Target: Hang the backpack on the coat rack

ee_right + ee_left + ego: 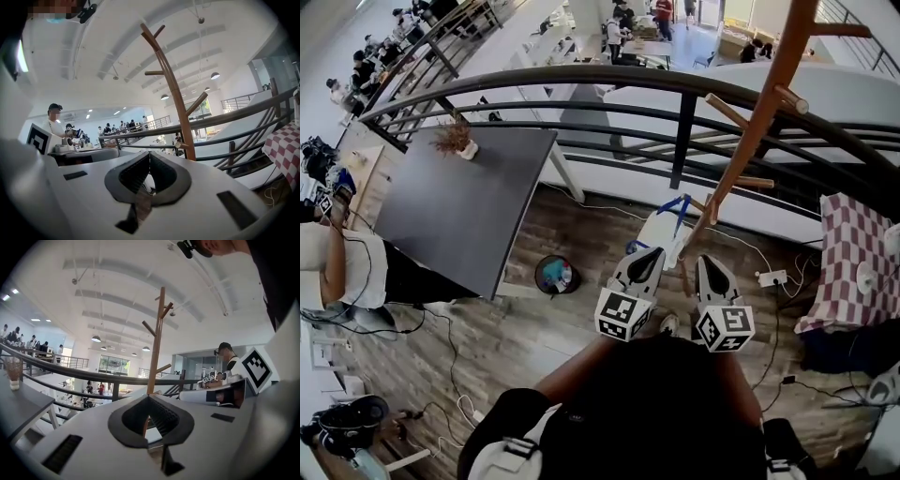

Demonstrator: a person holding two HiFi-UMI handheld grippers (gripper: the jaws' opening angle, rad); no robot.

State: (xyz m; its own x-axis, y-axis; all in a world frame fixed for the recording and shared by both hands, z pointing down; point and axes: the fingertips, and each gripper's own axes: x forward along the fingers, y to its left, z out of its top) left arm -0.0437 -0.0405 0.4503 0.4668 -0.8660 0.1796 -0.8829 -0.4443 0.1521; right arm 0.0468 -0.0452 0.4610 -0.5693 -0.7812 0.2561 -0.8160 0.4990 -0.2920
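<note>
The wooden coat rack [759,112] leans through the head view from top right down to its foot; its pegs are bare. A white backpack with blue straps [661,230] lies on the floor at that foot. My left gripper [654,251] and right gripper [705,261] hover side by side just short of the backpack, both shut with nothing between the jaws. In the left gripper view the shut left gripper [149,397] points at the rack's pole [157,348]. In the right gripper view the shut right gripper [149,152] faces the pole [176,93]. The jaws hide the backpack in both gripper views.
A curved dark railing [675,84] runs behind the rack. A dark table [469,202] with a potted plant [455,139] stands at left, a round bin [555,275] beside it. A checked cloth [848,253] is at right, a power strip [772,277] and cables on the floor. A person [337,267] stands far left.
</note>
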